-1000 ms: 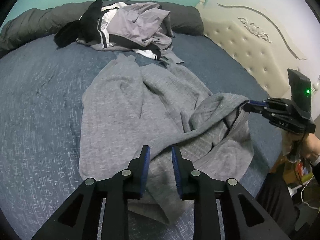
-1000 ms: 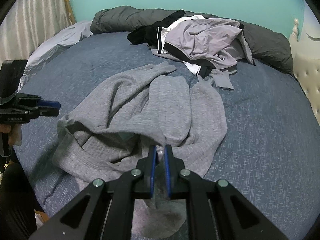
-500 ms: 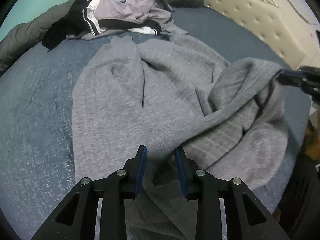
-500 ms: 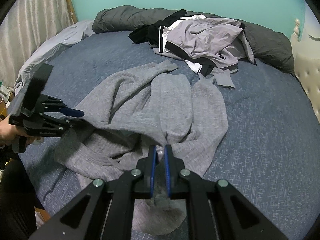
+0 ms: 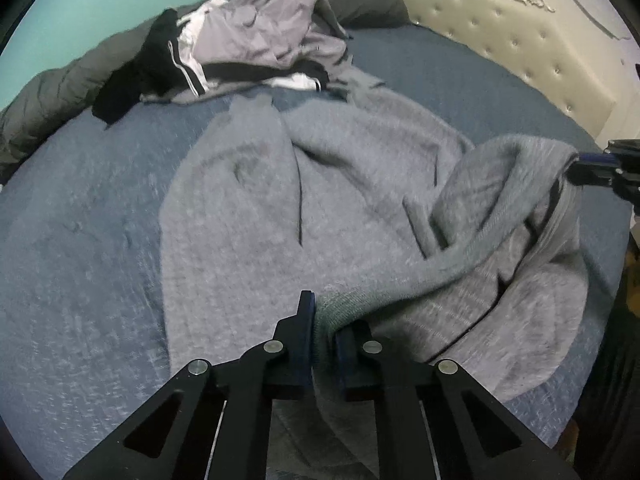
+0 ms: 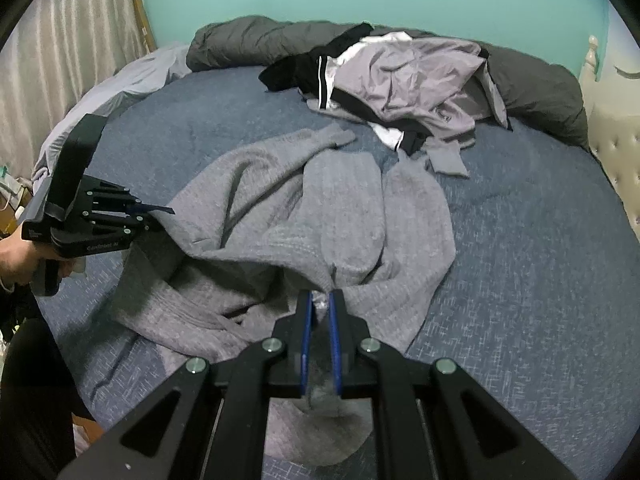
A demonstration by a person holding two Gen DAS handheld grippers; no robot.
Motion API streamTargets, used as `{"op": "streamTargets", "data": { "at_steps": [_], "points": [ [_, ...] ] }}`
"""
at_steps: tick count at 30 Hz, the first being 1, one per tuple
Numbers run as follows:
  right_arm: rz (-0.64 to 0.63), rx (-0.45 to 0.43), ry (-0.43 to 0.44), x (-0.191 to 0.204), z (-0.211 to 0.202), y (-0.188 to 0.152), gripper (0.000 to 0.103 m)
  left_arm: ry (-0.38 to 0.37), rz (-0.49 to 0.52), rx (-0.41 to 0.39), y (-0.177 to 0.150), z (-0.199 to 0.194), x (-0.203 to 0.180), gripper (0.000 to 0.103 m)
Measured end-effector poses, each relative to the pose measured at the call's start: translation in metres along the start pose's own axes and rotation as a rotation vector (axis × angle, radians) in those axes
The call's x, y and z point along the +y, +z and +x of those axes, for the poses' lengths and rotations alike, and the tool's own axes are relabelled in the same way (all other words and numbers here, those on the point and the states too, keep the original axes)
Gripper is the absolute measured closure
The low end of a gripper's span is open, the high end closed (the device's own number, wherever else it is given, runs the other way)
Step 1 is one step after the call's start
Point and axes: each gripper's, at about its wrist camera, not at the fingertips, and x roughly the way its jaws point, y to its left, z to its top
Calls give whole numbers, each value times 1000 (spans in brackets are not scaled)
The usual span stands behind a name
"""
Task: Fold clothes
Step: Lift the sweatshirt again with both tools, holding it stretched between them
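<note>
The bed [image 6: 540,280] with its blue sheet carries everything here, and it spreads ahead of both grippers. At its far side, well beyond the grippers, lies a dark duvet [image 6: 248,38] against the wall. On the near edge of the duvet sits a pile [image 6: 404,76] of other clothes, grey, black and white, probably waiting for their turn.

The grey sweater [image 6: 320,208] is the thing in hand. It lies crumpled on the sheet, directly in front of both grippers, with one sleeve reaching toward the pile. It is not yet flat, so I judge that the folding has not really begun and the sweater is first being pulled open.

The right gripper [image 6: 320,312] is clenched on a fold of the sweater; a bunch of knit stands up between its blue pads, lifted a little off the bed. In the left view this gripper shows at the right edge, holding up a raised edge of cloth. This hold seems to keep one side fixed and high, so that the other side can be found.

The left gripper [image 5: 326,332] is closing, and a thick ribbed edge of the sweater, maybe the hem or collar, is already between its fingers and looks pressed. From the right view it is to the left, held by a hand [image 6: 18,256]. With two edges gripped, the sweater can be stretched between them.
</note>
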Motion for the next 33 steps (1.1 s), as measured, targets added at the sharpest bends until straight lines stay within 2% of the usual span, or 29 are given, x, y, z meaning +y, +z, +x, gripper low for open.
{"op": "streamTargets", "data": {
  "at_steps": [7, 15, 23, 28, 33],
  "points": [
    [-52, -78, -14, 14, -43, 24, 95, 52, 1, -70, 11, -56, 10, 95],
    [-129, -205, -40, 42, -115, 70, 95, 114, -39, -197, 37, -160, 29, 97],
    [-190, -377, -116, 68, -213, 139, 95, 200, -37, -360, 82, -287, 28, 98],
    [-235, -493, -183, 82, -288, 184, 95, 223, -53, -477, 122, -380, 26, 98],
    [-213, -582, -228, 80, -356, 224, 95, 228, -69, -573, 156, -458, 20, 98]
  ]
}}
